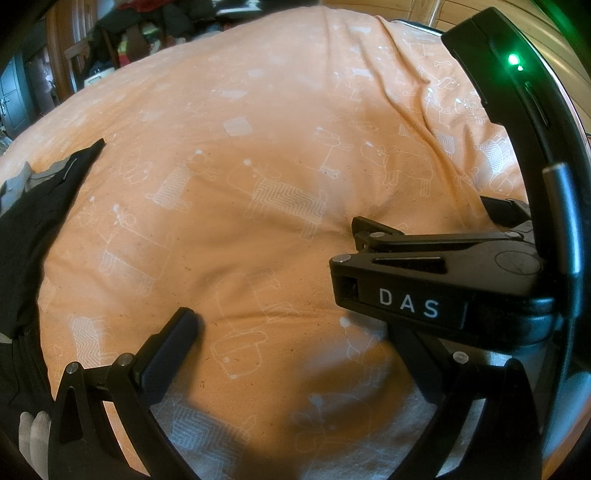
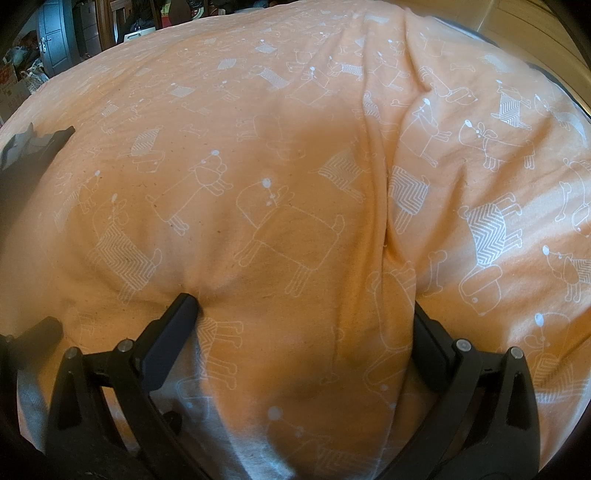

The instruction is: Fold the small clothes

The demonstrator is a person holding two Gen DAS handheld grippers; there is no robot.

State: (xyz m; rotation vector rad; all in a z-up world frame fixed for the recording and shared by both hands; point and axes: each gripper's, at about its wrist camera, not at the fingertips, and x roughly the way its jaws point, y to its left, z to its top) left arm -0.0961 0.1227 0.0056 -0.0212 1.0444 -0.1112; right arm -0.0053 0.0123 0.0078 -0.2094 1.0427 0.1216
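Note:
A black garment (image 1: 29, 229) with a grey band lies crumpled at the left edge of the orange bedsheet (image 1: 258, 129); it also shows far left in the right wrist view, black garment (image 2: 26, 162). My left gripper (image 1: 295, 332) is open over bare sheet, well right of the garment, and its right finger is hidden behind the other tool's housing marked DAS (image 1: 406, 306). My right gripper (image 2: 303, 317) is open too, with both fingers pressed into the orange bedsheet (image 2: 295, 147) and holding nothing. The two grippers sit close side by side.
The sheet carries a white dog print and has a deep crease (image 2: 384, 206) running down its right side. A white-gloved hand (image 1: 33, 435) shows at the lower left. Cluttered furniture (image 1: 129, 33) and a door (image 2: 55, 33) stand beyond the bed's far edge.

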